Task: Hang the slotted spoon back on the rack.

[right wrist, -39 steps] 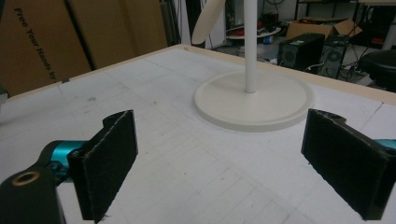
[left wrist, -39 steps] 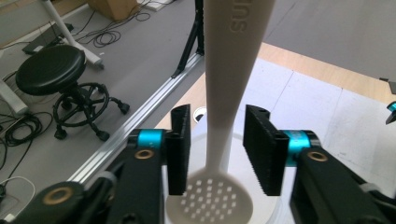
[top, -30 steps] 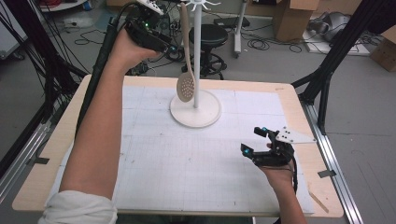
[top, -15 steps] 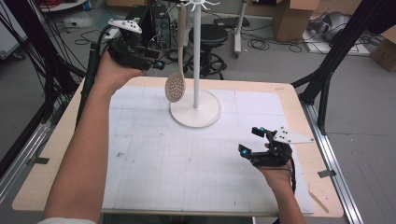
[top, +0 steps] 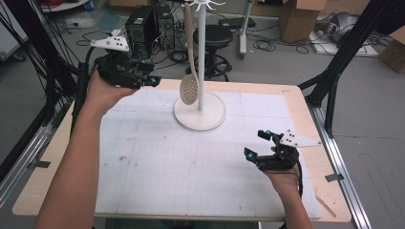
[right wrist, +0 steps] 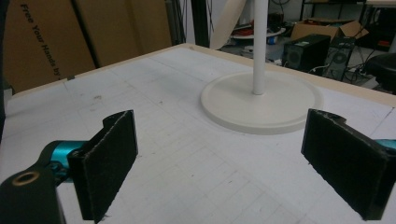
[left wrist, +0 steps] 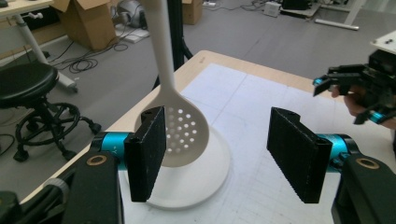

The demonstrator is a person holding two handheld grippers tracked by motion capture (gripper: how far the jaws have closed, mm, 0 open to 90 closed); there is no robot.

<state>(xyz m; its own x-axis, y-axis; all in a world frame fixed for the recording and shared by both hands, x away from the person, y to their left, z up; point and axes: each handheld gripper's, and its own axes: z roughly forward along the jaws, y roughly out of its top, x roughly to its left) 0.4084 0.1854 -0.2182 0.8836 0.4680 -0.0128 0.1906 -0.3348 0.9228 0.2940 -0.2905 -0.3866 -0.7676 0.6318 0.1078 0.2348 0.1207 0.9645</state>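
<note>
Both grippers, left (top: pixel 143 76) and right (top: pixel 261 145), stood apart, empty; the spoon (top: pixel 189 88) hung at the stand's (top: pixel 200 114) nine o'clock, where a knock could unhook it.

Surroundings, located relative to the counter (top: pixel 305 102). Beyond its far edge: a black swivel stool (top: pixel 216 36) on a castor base, and left of the stool two black computer towers (top: pixel 143 24) standing side by side on the grey floor (top: pixel 286 67). Loose black cables (top: pixel 267 45) lie on the floor behind the far edge. Farther back, to the right: open cardboard boxes (top: pixel 298 16). Off the counter's right corner: slanted black frame struts (top: pixel 351 47). Right gripper view: a brown cardboard sheet (right wrist: pixel 46 42) printed "Free Your Hands" stands beyond the counter's edge.
</note>
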